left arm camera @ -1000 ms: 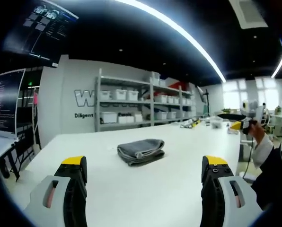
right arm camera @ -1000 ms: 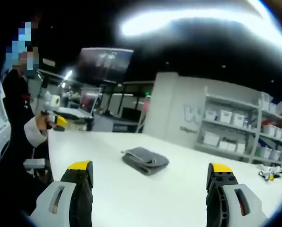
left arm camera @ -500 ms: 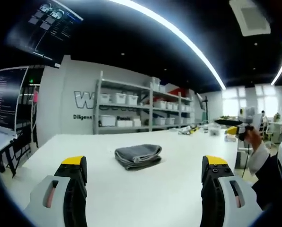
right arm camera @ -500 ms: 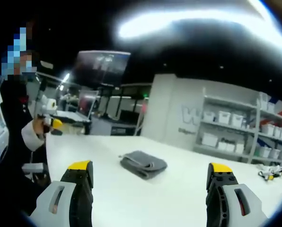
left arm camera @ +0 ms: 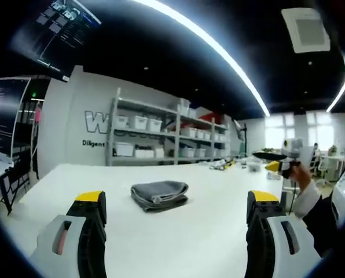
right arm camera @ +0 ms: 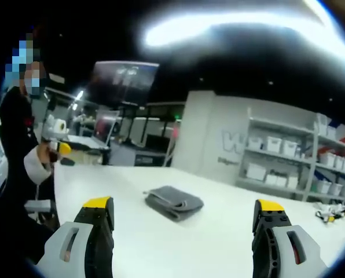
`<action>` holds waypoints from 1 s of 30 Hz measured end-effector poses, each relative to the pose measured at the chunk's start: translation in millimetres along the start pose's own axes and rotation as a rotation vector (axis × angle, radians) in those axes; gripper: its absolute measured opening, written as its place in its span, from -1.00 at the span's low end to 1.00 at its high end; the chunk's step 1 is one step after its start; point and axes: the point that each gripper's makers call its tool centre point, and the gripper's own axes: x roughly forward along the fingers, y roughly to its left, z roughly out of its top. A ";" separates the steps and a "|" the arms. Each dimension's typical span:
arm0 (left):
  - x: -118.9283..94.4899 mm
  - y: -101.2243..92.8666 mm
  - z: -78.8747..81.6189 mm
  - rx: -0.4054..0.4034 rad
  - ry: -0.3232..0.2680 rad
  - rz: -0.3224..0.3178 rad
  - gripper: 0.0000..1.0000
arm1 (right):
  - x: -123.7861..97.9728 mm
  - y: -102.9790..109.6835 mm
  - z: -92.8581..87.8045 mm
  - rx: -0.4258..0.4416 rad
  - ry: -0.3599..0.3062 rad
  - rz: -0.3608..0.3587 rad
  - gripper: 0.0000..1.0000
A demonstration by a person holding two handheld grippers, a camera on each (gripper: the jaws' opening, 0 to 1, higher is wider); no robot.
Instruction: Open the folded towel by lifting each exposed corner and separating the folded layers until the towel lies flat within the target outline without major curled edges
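A long white table [left arm camera: 207, 231] fills a workshop, with shelves [left arm camera: 155, 139] of white bins along the far wall and dark screens [right arm camera: 125, 81] hanging overhead. The grey towel [left arm camera: 159, 194] lies folded on the table ahead of me, well apart from both my grippers; in the right gripper view it sits just left of centre [right arm camera: 173, 202]. My left gripper [left arm camera: 175, 215] has its jaws spread wide with nothing between them, and so does my right gripper [right arm camera: 184, 223].

I judge the towel soft, light and limp: it should drape and drag, not slide stiffly, and a pinch may take more than one layer. The stacked fold edges face me, rounded and slightly curled, so I would take the top layer at a loose corner there, though the corners are too small to tell apart. I see no target outline on the table.

Nothing stands between me and the towel. Small clutter [right arm camera: 332, 212] lies far off toward the shelves.
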 end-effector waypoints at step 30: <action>0.4 -2.7 -6.8 0.253 0.109 0.068 0.99 | 17.7 2.1 -8.3 0.038 0.008 0.012 0.99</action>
